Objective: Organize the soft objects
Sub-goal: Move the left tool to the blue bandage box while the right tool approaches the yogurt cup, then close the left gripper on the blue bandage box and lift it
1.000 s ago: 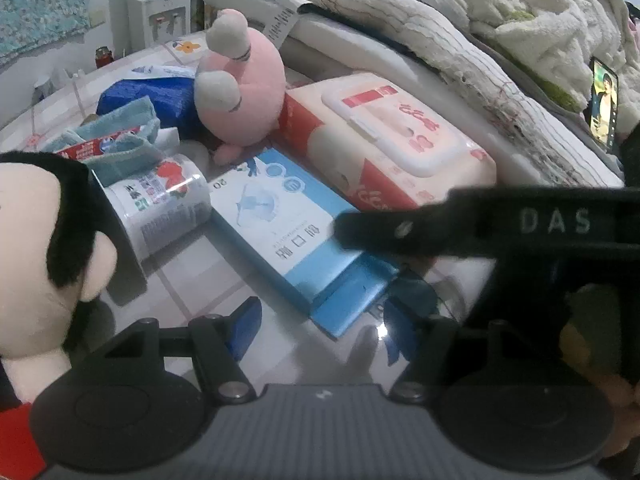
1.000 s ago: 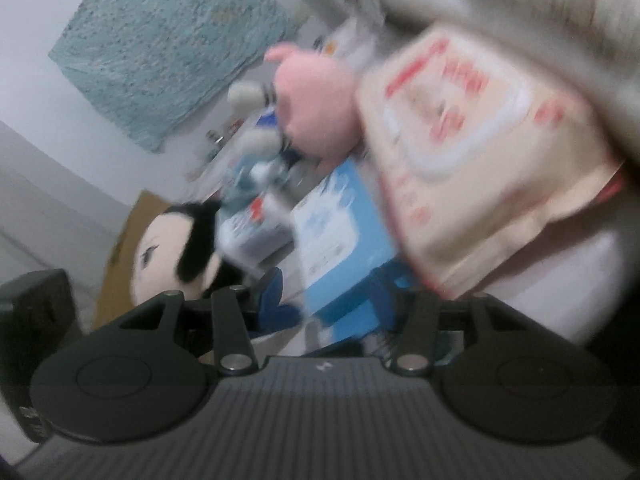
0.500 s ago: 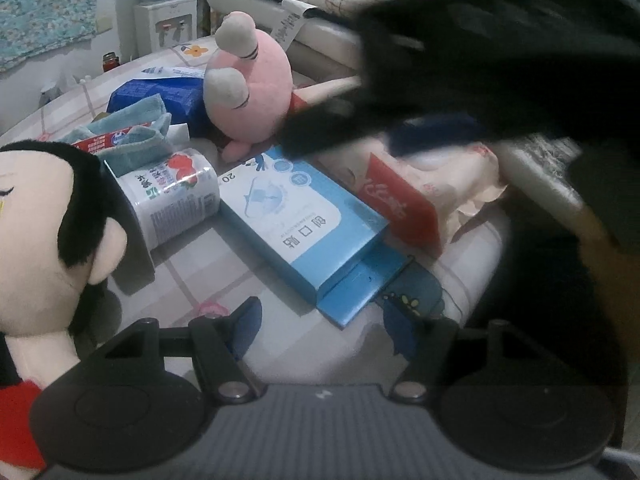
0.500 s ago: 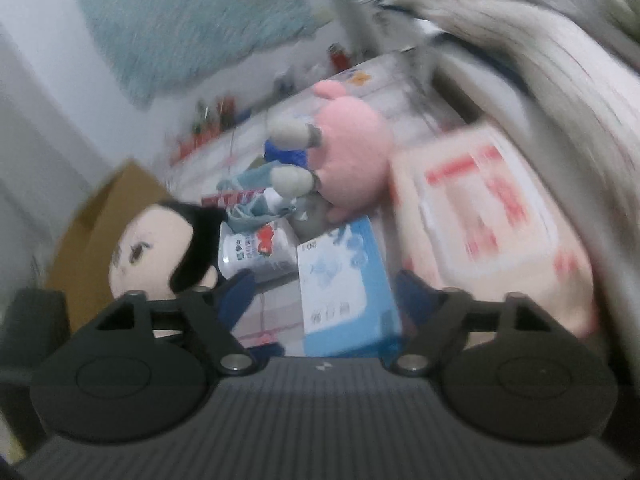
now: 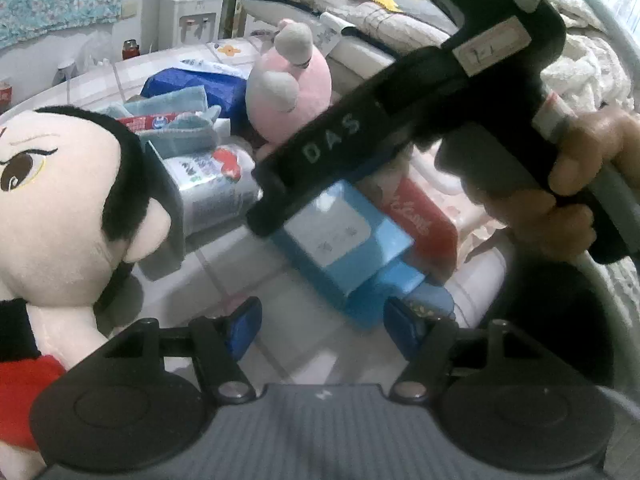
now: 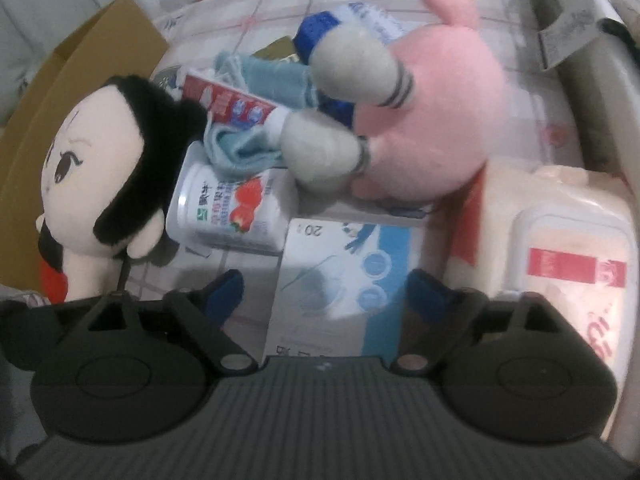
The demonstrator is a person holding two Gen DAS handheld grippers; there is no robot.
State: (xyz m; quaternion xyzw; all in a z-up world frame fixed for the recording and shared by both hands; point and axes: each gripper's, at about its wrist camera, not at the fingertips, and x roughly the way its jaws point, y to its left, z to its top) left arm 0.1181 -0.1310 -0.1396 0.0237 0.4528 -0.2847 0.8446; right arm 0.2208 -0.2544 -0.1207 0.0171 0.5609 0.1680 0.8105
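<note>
From my right wrist view, the box (image 6: 340,280) lies nearest, in front of me. Left of it lies the can (image 6: 228,212) on its side, with the doll (image 6: 96,168) further left. The towel (image 6: 256,144) sits on the can. Behind the box lies the plush (image 6: 428,128), and the wipes pack (image 6: 560,248) is on the right, touching the box.

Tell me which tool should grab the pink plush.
Right. The right tool is open, over the blue box with the pink plush just ahead. The left tool sits farther back, the right one crossing its path.
</note>
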